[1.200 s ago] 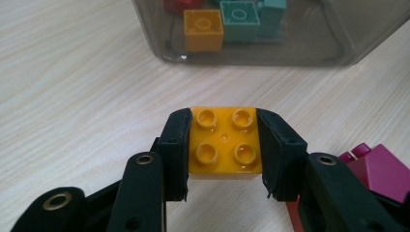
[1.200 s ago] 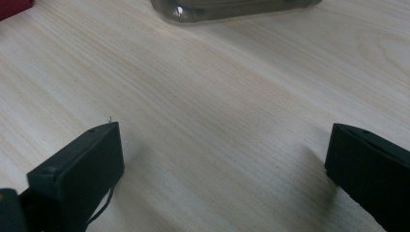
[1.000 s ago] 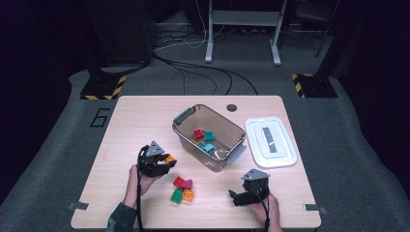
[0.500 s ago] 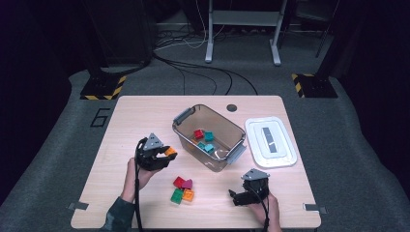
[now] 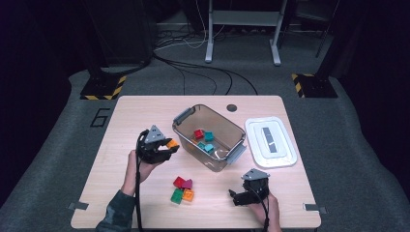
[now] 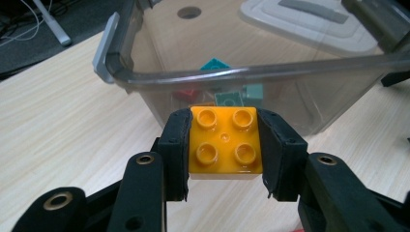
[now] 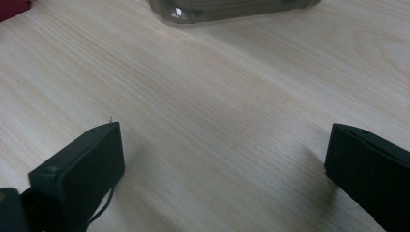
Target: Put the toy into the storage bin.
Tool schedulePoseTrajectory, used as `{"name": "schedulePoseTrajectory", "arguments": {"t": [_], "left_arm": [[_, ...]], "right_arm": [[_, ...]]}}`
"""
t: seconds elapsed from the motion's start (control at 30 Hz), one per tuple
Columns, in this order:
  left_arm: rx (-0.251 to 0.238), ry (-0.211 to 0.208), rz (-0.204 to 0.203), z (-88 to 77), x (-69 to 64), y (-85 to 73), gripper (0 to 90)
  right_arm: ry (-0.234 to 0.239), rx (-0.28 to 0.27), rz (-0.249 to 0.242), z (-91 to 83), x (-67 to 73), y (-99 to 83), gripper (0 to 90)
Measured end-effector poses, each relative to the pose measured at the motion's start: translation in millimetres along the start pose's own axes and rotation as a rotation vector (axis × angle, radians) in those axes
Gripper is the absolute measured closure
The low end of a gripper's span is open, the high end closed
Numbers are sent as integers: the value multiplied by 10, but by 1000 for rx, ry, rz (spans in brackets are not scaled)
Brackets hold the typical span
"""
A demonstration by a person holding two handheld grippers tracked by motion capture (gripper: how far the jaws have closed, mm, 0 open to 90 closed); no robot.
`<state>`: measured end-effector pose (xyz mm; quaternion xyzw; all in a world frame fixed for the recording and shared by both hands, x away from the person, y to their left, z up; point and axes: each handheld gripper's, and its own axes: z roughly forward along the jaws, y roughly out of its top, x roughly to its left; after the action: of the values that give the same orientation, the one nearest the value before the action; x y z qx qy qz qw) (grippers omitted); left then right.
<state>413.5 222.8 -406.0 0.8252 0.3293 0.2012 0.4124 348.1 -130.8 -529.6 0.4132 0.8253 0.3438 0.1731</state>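
Note:
My left gripper (image 5: 168, 147) (image 6: 224, 145) is shut on an orange four-stud brick (image 6: 225, 140) (image 5: 172, 143), held above the table just left of the clear plastic bin (image 5: 188, 133) (image 6: 145, 72). Inside the bin lie a red brick (image 5: 198, 134) and teal bricks (image 5: 208, 137). On the table in front of the bin sit loose bricks: red (image 5: 179, 182), magenta (image 5: 187, 183), green (image 5: 176, 195) and orange (image 5: 188, 195). My right gripper (image 5: 238, 197) (image 7: 222, 169) rests low on the table at the front right, its jaws wide open with bare wood between them.
A white lid (image 5: 270, 141) lies flat to the right of the bin. A round hole (image 5: 232, 108) sits near the table's far edge. The wooden table (image 5: 125, 125) has open room at its left and far left.
My left gripper has risen and moved toward the bin's left wall with the orange brick in it. The right gripper has stayed put.

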Motion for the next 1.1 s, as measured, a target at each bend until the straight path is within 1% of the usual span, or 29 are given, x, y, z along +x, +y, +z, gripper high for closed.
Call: {"name": "schedulePoseTrajectory", "arguments": {"t": [0.2,0.27,0.3,0.4,0.43,0.63,0.77,0.83,0.9,1.0,1.03,1.1], "left_arm": [[-11,10,11,-18,31,111,586],[-17,8,0,-13,39,141,586],[-20,8,8,-11,52,164,586],[-21,13,8,-5,57,212,587],[-23,14,15,0,63,234,586],[-25,17,30,7,75,329,587],[-31,20,29,31,73,382,586],[-29,22,41,43,82,412,586],[-37,23,38,59,84,439,587],[-32,21,37,74,96,476,586],[-32,27,45,81,103,493,586],[-31,24,39,92,110,515,587]], "right_arm": [[0,0,-1,0,-1,0,0],[-1,0,0,-1,0,0,0],[-2,0,-1,-1,0,0,0],[-4,-1,-1,-1,1,-1,0],[-4,-1,-1,-1,0,-1,0],[-4,-1,-1,-1,0,-1,0],[-5,-5,-5,2,-3,-1,0],[-4,-3,-2,0,-1,-1,0],[-4,-2,-1,-1,0,-1,0],[-5,-3,-2,0,-1,-1,0],[-5,-6,-6,2,-4,-1,0],[-5,-6,-7,2,-4,-1,0]]}}
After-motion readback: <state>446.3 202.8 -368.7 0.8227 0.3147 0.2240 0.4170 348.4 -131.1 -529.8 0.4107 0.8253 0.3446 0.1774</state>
